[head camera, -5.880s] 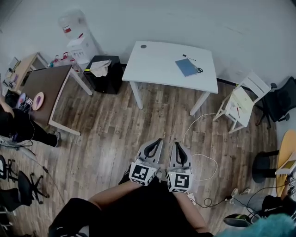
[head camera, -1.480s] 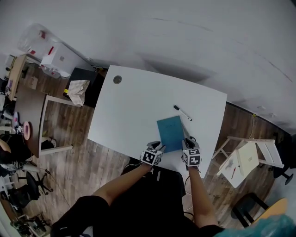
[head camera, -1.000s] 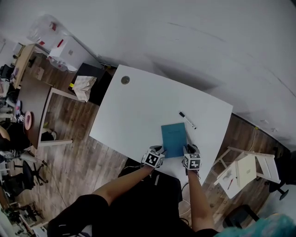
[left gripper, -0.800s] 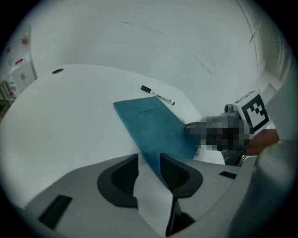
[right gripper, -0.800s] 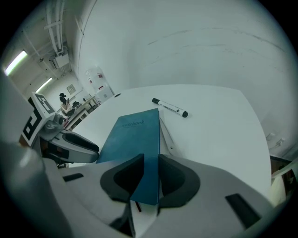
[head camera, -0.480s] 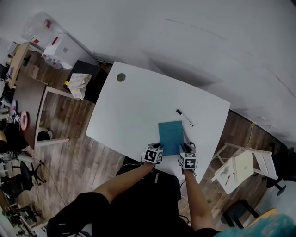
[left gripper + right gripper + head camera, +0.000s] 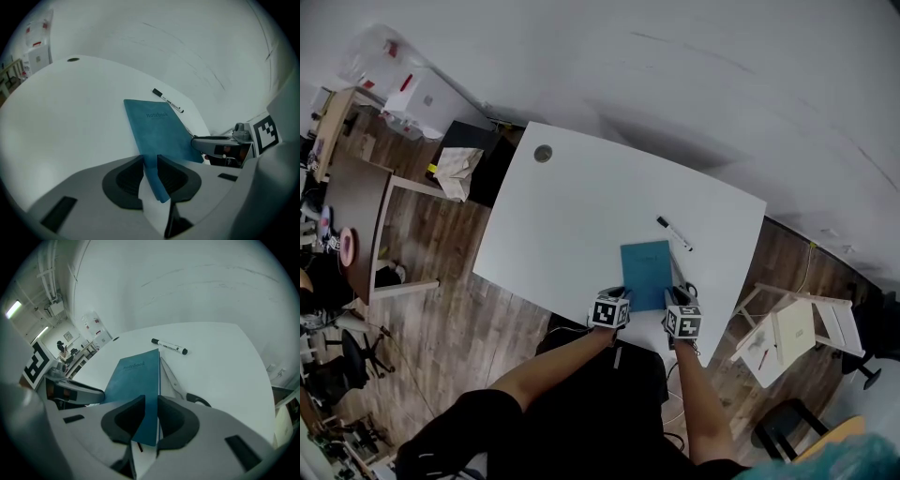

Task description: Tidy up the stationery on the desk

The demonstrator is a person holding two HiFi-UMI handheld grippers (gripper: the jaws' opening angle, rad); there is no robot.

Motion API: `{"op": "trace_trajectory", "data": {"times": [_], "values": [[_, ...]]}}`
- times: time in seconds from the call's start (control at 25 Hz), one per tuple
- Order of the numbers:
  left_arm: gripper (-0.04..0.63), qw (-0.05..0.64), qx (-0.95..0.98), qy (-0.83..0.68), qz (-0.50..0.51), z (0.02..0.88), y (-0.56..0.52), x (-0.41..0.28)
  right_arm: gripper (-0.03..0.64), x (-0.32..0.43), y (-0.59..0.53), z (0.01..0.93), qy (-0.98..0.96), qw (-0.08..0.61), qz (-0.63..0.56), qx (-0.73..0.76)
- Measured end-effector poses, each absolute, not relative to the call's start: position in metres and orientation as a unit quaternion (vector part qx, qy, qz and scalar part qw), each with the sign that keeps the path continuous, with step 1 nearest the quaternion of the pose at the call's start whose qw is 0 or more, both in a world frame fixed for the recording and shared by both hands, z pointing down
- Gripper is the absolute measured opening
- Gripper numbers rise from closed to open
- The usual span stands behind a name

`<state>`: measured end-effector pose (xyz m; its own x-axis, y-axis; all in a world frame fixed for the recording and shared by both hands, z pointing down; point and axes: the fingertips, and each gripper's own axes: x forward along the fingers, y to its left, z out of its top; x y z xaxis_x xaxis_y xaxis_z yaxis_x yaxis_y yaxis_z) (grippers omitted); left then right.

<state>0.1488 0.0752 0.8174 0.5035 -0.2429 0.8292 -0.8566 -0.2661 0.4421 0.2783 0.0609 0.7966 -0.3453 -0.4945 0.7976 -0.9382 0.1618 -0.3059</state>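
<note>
A teal notebook (image 7: pixel 647 272) lies near the front edge of the white desk (image 7: pixel 534 234). My left gripper (image 7: pixel 620 294) is at its near left corner. In the left gripper view the jaws have just been closing, and the left gripper (image 7: pixel 150 161) now presses both pads on the notebook (image 7: pixel 159 126). In the right gripper view the right gripper (image 7: pixel 151 404) is shut on the near right corner of the notebook (image 7: pixel 133 373). A black-capped marker (image 7: pixel 674 233) lies beyond the book. Scissors (image 7: pixel 177 380) lie along its right edge, partly under it.
The desk has a round cable hole (image 7: pixel 543 153) at its far left corner. A white folding chair (image 7: pixel 792 328) stands to the right of the desk. A black bin (image 7: pixel 467 159) and a brown table (image 7: pixel 356 211) stand to the left.
Since the oldest frame I have come from the open floor up to the desk. Over the last second both grippers stay at the notebook's near corners, and the book has hardly shifted.
</note>
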Motion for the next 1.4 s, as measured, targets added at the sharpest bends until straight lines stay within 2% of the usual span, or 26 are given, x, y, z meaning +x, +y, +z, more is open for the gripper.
{"op": "trace_trajectory", "data": {"times": [0.08, 0.44, 0.64, 0.8, 0.92, 1.4], "values": [[0.077, 0.475, 0.722, -0.385, 0.325, 0.817, 0.073, 0.142, 0.087, 0.274, 0.064, 0.797, -0.709, 0.276, 0.407, 0.506], [0.052, 0.440, 0.749, -0.345, 0.356, 0.810, 0.061, 0.107, 0.087, 0.228, 0.073, 0.797, -0.707, 0.285, 0.427, 0.487], [0.058, 0.419, 0.744, -0.349, 0.386, 0.816, 0.057, 0.082, 0.087, 0.203, 0.076, 0.805, -0.687, 0.294, 0.440, 0.498], [0.114, 0.429, 0.748, -0.326, 0.388, 0.820, 0.060, 0.068, 0.087, 0.196, 0.077, 0.805, -0.671, 0.282, 0.448, 0.519], [0.132, 0.421, 0.757, -0.321, 0.384, 0.821, 0.056, 0.062, 0.087, 0.193, 0.074, 0.805, -0.662, 0.279, 0.452, 0.529], [0.103, 0.430, 0.751, -0.315, 0.389, 0.812, 0.028, 0.030, 0.087, 0.154, 0.052, 0.795, -0.666, 0.276, 0.457, 0.521]]}}
